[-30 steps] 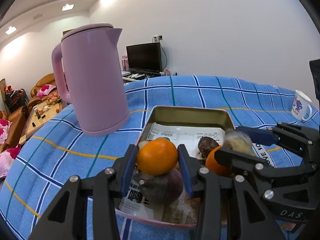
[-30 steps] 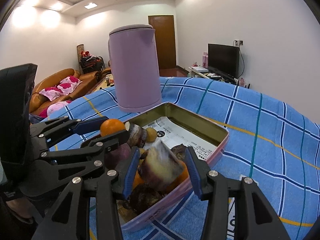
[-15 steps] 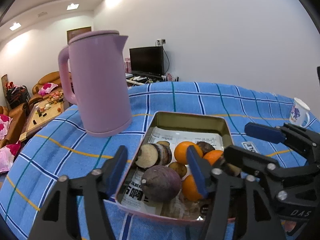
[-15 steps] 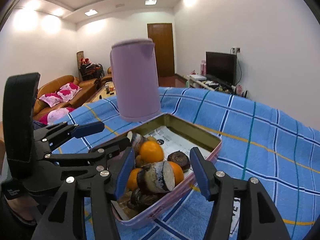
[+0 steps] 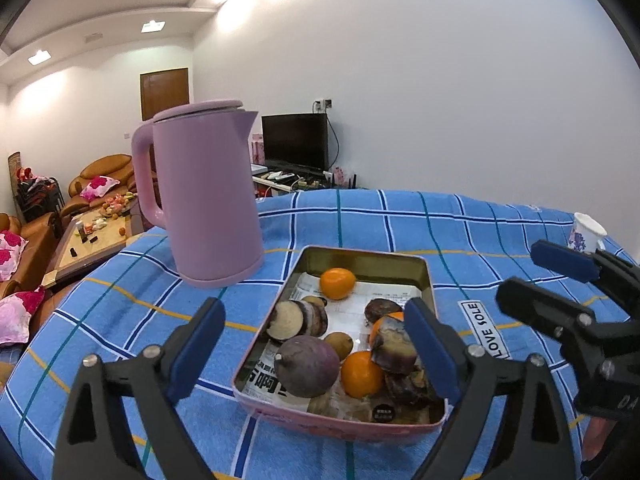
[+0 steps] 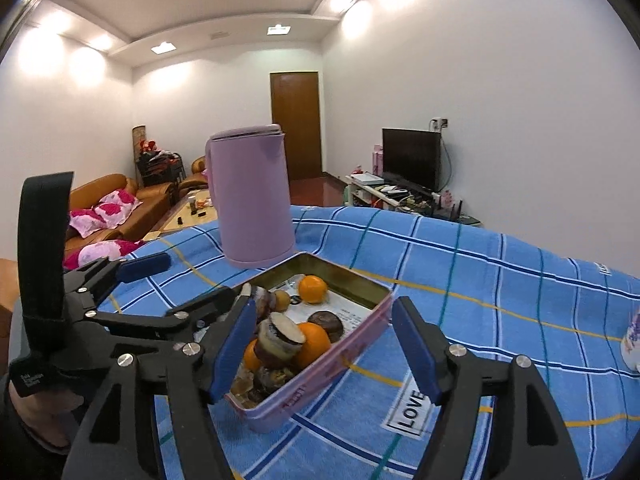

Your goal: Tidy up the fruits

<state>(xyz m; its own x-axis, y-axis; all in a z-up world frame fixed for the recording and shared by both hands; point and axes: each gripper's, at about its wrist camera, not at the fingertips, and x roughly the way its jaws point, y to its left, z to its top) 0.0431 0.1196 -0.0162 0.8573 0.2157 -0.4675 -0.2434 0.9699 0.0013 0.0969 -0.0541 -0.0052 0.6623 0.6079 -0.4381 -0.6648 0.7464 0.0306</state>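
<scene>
The left gripper [image 5: 316, 344] and right gripper [image 6: 324, 344] are shown wide apart, their jaws having just been opening, with nothing gripped. Ahead of and below both lies the rectangular pink metal tin [image 5: 256, 354], holding round orange fruits [image 5: 337, 283] and purple-skinned fruits [image 5: 307, 365]. A tall pink kettle [image 5: 208, 196] is seen beyond, left of the tin.

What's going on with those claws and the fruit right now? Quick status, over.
Left gripper and right gripper open, jaws just widened, nothing held. Fruit in the tin. Pink kettle stands beside it, not blocking.
</scene>
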